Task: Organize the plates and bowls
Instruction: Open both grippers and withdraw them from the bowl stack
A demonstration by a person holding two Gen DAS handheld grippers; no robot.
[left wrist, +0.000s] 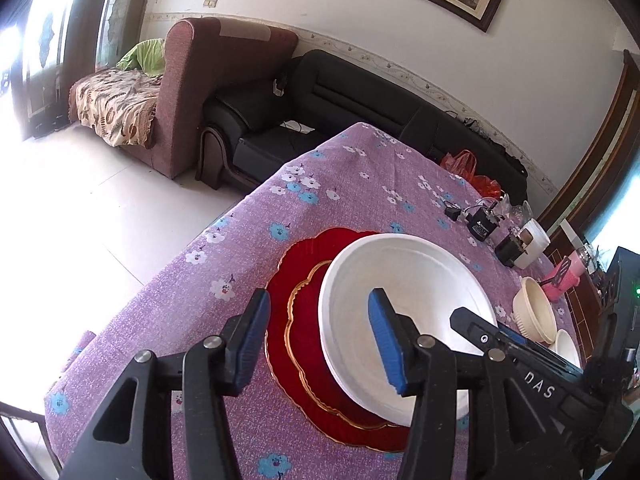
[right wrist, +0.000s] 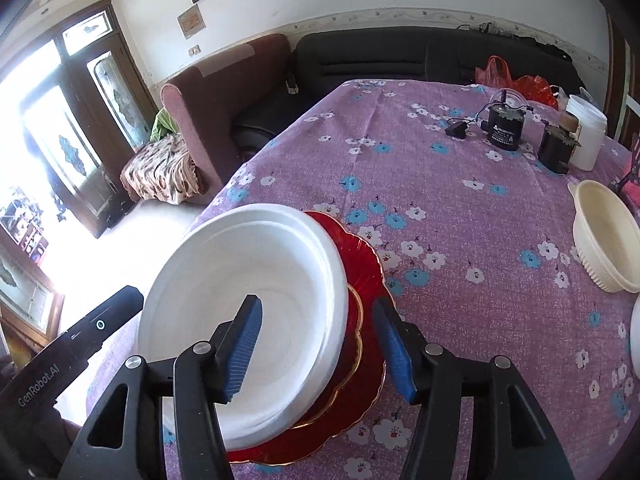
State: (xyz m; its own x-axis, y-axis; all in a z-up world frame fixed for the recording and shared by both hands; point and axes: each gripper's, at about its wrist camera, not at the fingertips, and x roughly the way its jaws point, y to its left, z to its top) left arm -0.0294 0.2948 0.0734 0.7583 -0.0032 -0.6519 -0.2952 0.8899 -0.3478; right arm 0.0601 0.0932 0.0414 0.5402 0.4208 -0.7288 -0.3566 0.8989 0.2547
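Observation:
A white foam plate lies on a stack of two red gold-rimmed plates on the purple flowered tablecloth. My left gripper is open, its jaws straddling the left rim of the stack. My right gripper is open, its jaws straddling the right rim of the white plate and red plates. A cream bowl stands to the right; it also shows in the left wrist view. A second white dish sits beside it.
At the far right of the table stand a black motor, a small black box, a white jar, a pink item and a red plastic bag. Sofas stand beyond the table edge.

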